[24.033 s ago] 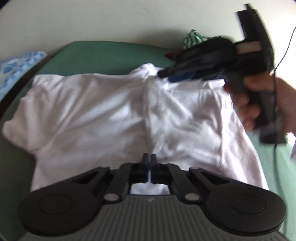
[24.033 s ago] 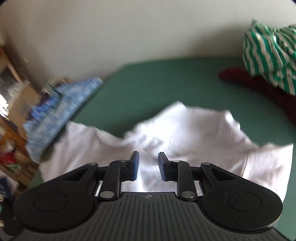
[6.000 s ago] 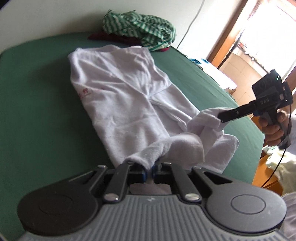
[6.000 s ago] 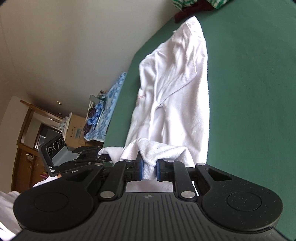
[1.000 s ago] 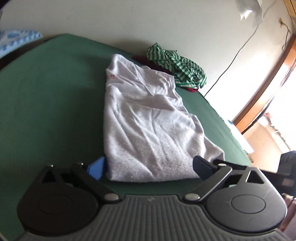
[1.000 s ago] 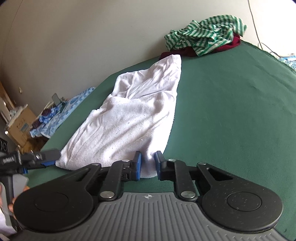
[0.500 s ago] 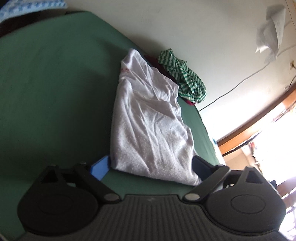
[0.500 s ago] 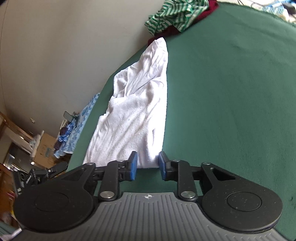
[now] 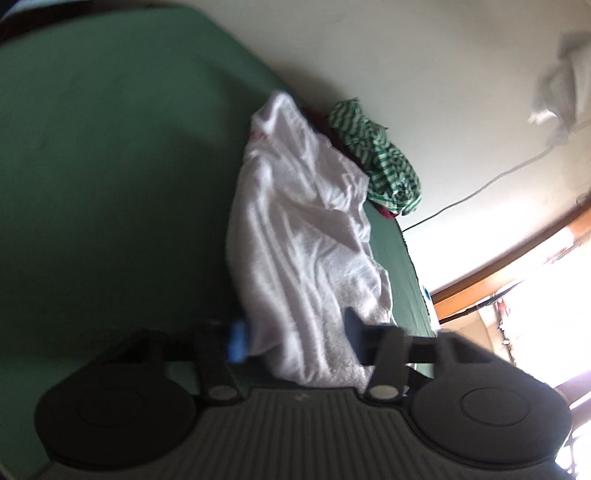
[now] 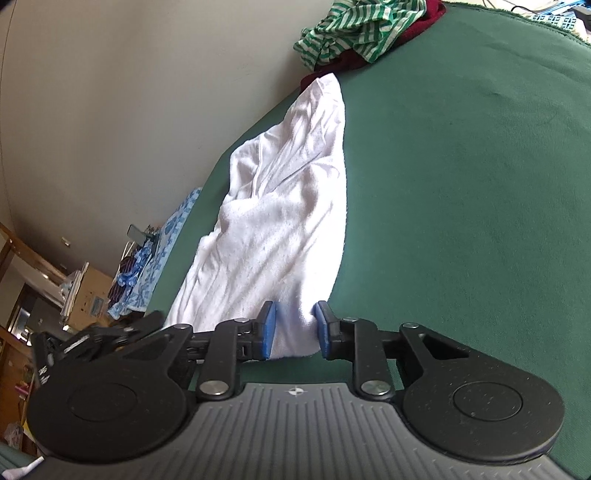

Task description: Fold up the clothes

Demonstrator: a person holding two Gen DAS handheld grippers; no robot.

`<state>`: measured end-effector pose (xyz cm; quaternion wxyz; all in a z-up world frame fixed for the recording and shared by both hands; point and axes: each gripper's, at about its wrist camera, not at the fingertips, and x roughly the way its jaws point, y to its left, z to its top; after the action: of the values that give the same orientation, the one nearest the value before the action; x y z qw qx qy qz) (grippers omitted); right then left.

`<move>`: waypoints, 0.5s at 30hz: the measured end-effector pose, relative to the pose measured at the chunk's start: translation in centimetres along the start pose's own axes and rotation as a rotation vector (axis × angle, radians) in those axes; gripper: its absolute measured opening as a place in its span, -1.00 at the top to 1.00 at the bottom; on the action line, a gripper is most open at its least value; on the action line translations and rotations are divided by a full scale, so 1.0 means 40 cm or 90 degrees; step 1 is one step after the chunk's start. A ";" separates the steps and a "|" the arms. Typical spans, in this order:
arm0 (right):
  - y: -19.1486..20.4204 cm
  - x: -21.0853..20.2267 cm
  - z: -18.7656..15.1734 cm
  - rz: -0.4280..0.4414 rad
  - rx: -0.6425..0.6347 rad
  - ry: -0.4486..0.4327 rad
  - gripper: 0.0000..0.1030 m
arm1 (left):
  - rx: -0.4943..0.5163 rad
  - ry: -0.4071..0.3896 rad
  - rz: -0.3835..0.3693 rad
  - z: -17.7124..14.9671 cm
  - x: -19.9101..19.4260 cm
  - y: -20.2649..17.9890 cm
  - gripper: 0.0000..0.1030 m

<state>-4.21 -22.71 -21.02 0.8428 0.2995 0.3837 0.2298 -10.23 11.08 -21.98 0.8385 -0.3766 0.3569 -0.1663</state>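
Observation:
A white shirt (image 9: 295,236), folded into a long strip, lies on the green table (image 9: 110,166) and runs away from me toward the wall. In the blurred left wrist view, my left gripper (image 9: 295,338) is closing its jaws, with the near end of the shirt between the pads. The right wrist view shows the same shirt (image 10: 280,221). My right gripper (image 10: 294,330) straddles its near right corner with the jaws closing. A small gap still shows beside each blue pad.
A green-striped garment (image 10: 362,26) lies on a dark red one (image 10: 417,29) at the far end of the table by the wall. Blue patterned cloth (image 10: 162,251) hangs off the far left side. The table edge (image 9: 413,280) drops off to the right of the shirt.
The left jaws have gone from spread wide to narrow around the shirt's near end, and that view has rolled. The right gripper has rolled too, and its pads stand slightly wider than a second ago.

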 end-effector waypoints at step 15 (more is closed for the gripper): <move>-0.011 -0.021 0.029 0.036 0.069 0.024 0.84 | 0.022 -0.028 0.089 -0.011 -0.036 -0.046 0.83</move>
<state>-3.74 -23.93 -20.31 0.8111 0.3509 0.4031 0.2379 -11.56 10.43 -20.14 0.8622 -0.3395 0.3608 -0.1052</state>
